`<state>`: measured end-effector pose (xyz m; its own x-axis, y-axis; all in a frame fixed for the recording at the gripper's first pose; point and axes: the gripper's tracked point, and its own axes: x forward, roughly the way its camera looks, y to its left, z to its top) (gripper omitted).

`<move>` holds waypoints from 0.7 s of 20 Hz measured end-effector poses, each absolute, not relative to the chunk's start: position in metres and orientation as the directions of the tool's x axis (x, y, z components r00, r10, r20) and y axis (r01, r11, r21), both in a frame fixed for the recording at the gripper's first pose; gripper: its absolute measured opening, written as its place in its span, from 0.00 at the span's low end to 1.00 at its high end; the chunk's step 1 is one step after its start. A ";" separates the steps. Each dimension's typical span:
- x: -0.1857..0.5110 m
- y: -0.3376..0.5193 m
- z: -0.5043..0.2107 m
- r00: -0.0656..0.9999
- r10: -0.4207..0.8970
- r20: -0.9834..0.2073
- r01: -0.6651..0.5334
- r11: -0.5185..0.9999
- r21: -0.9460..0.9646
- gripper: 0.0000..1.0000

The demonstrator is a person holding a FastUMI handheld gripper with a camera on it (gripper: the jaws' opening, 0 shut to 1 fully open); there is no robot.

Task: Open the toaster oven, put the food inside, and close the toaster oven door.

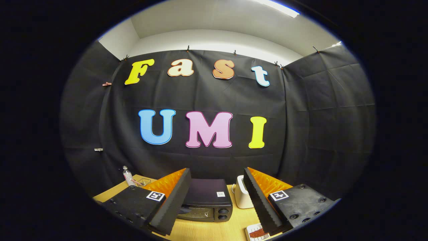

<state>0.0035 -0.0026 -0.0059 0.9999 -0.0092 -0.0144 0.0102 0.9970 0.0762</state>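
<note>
A black toaster oven stands on the wooden table, beyond and between my two fingers, its glass door closed and two knobs on its right side. My gripper is open and held well above the table, with nothing between its orange-backed, black-padded fingers. A small white tray holding reddish-brown food lies on the table near the right finger's base, partly hidden by that finger.
A white appliance stands just right of the oven. A small bottle and a wire rack sit at the table's far left corner. Black cloth walls close the booth on three sides.
</note>
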 end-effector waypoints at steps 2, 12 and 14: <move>0.004 -0.003 -0.007 1.000 -0.013 -0.021 0.015 0.997 0.078 0.97; 0.025 0.060 -0.062 0.985 0.066 -0.160 -0.053 0.995 0.085 0.98; 0.036 0.083 -0.084 0.974 0.089 -0.208 -0.074 0.994 0.077 0.97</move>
